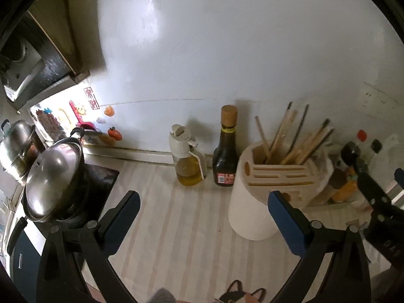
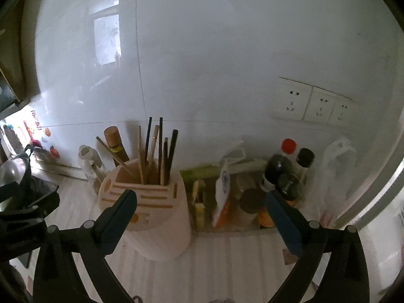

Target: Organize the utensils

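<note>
Both your grippers [image 1: 203, 217] [image 2: 202, 217] stand wide open, empty. The chopsticks [image 2: 154, 151] are probably light, stiff, slippery: pinch them near the tops.

A home kitchen: a steel-lidded black wok [image 1: 54, 176] sits on the stove beside a striped worktop [image 1: 181, 227], with a dark sauce bottle [image 1: 225, 156], a glass oil dispenser [image 1: 188, 159], a white chopstick-and-knife holder [image 2: 156, 209] and glossy white wall tiles [image 2: 202, 63].

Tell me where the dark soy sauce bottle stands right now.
In the left wrist view the dark soy sauce bottle stands by the wall, between the oil dispenser on its left and the white utensil holder on its right.
</note>
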Motion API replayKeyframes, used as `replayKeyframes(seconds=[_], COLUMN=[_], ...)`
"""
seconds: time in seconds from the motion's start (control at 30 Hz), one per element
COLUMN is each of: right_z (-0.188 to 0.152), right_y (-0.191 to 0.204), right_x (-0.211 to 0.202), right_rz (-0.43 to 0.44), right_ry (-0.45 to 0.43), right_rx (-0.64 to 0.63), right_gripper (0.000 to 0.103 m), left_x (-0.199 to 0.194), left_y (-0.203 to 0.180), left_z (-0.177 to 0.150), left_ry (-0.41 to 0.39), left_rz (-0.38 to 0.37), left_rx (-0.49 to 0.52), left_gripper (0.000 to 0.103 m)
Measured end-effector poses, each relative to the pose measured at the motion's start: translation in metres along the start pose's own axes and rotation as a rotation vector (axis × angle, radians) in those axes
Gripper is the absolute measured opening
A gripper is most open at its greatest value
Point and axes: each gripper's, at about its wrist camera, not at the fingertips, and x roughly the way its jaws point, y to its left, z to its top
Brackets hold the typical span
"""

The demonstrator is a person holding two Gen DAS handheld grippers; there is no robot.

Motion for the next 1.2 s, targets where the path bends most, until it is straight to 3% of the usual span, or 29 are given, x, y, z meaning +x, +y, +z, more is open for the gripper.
replayKeyframes(seconds=[0.27,0.67,0.9,1.2], right_z=[-0.014,-0.052,-0.071,-0.081], right_y=[-0.007,0.013,0.020,0.022], right_x=[-0.074,-0.214,-0.268,-0.303], right_rz=[-0.046,-0.105,-0.106,-0.095], right_ry=[-0.055,-0.157,-0.179,-0.211], right_rx=[0.017,0.059,0.068,0.046], right_gripper=[0.103,0.103,0.103,0.103], left_x=[-0.063,-0.171,-0.206,-0.231], left_y=[0.015,0.055,0.071,0.073], left_z=[-0.012,-0.060,-0.083,-0.098], left_ry=[-0.085,-0.170,-0.174,-0.200], left_rz=[-0.045,-0.104,-0.106,-0.089], left_rx=[0.006,0.053,0.028,0.002], left_gripper=[0.103,0.103,0.103,0.103])
